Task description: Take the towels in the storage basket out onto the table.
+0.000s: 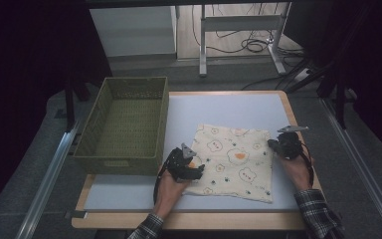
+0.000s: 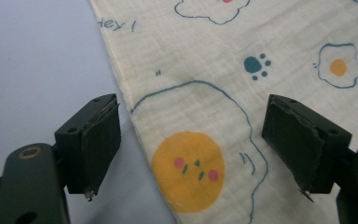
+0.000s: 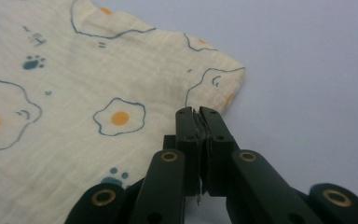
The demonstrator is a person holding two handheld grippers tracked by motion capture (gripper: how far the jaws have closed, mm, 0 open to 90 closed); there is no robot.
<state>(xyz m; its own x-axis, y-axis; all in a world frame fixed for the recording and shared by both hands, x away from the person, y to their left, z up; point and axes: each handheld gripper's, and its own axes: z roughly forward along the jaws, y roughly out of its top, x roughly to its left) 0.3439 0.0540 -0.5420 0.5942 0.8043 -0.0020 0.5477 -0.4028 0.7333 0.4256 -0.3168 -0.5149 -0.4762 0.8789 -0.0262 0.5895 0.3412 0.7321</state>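
Note:
A cream cloth (image 1: 234,159) printed with fried eggs and paw marks lies flat on the pale blue table top (image 1: 229,107). My left gripper (image 1: 196,169) is open over the cloth's left edge. In the left gripper view its jaws straddle that edge of the cloth (image 2: 223,84), with an orange yolk print between them (image 2: 196,140). My right gripper (image 1: 272,144) is shut, its tips at the cloth's right edge. In the right gripper view the closed jaws (image 3: 196,116) sit just below a corner of the cloth (image 3: 74,93). I cannot tell if fabric is pinched between them.
An olive woven basket (image 1: 117,164) stands at the table's left, close to my left gripper. Bare table top lies behind the cloth and along the front edge. A desk frame (image 1: 238,22) and cables sit on the floor beyond the table.

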